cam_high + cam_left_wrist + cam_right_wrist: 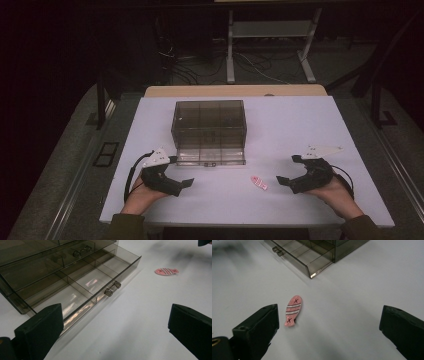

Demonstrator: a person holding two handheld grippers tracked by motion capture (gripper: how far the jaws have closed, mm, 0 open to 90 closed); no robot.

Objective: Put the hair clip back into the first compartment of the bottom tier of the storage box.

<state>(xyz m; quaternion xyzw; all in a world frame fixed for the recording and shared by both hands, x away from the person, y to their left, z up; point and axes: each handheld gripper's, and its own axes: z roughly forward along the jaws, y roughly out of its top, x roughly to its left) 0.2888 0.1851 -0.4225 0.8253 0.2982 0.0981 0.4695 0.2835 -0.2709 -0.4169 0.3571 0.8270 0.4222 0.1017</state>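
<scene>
Both hands low at the near table edge, palms cupped under the tools. Left gripper (181, 171) angled inward to the right, jaws spread wide. Right gripper (288, 169) angled inward to the left, jaws likewise wide apart, nothing between them.

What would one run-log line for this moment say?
left gripper: open, by drawer | right gripper: open, near fish clip | fish clip: flat on table | drawer: pulled out

The table (300, 125) is overlooked from above; the pink fish clip (293, 310) and open drawer (100, 277) are shared by both low, close gripper views.
</scene>
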